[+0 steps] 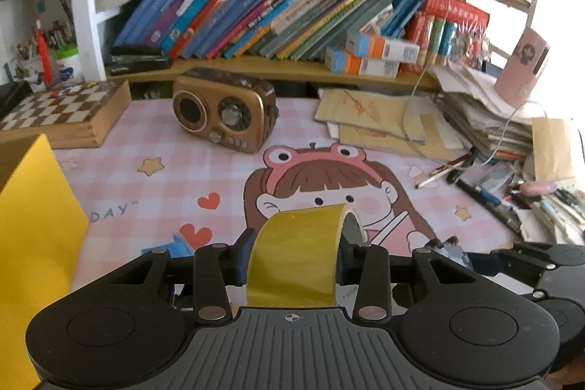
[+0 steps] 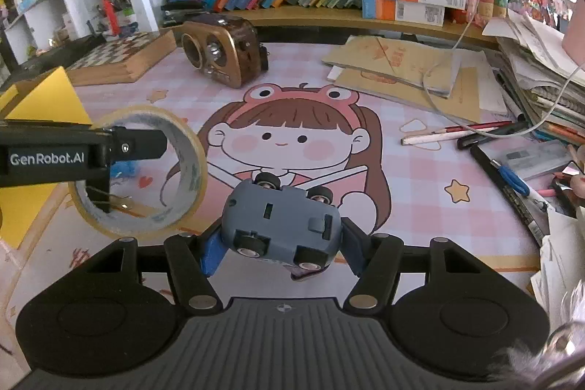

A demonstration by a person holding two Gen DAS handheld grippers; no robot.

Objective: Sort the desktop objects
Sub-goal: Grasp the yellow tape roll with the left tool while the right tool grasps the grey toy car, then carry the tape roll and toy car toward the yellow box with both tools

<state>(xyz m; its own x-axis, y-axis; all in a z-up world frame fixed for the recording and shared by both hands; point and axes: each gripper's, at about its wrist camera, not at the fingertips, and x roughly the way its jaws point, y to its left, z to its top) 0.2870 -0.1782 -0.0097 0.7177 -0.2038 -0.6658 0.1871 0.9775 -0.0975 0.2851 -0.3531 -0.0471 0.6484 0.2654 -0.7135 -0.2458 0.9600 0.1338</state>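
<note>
My left gripper point(image 1: 292, 262) is shut on a yellow tape roll point(image 1: 298, 254) and holds it above the pink cartoon desk mat point(image 1: 153, 178). The same roll point(image 2: 142, 170) and the left gripper point(image 2: 146, 145) show at the left of the right wrist view. My right gripper point(image 2: 281, 243) is shut on a grey-blue toy car point(image 2: 281, 218), held wheels up above the mat point(image 2: 420, 178). The car's tip and the right gripper point(image 1: 449, 249) show at the lower right of the left wrist view.
A yellow box point(image 1: 33, 243) stands at the left. A brown retro radio point(image 1: 223, 110) and a chessboard box point(image 1: 62, 114) sit at the back. Paper stacks point(image 1: 387, 123), pens point(image 2: 512, 178) and a white cable point(image 2: 449, 61) crowd the right. Shelves of books point(image 1: 256, 13) rise behind.
</note>
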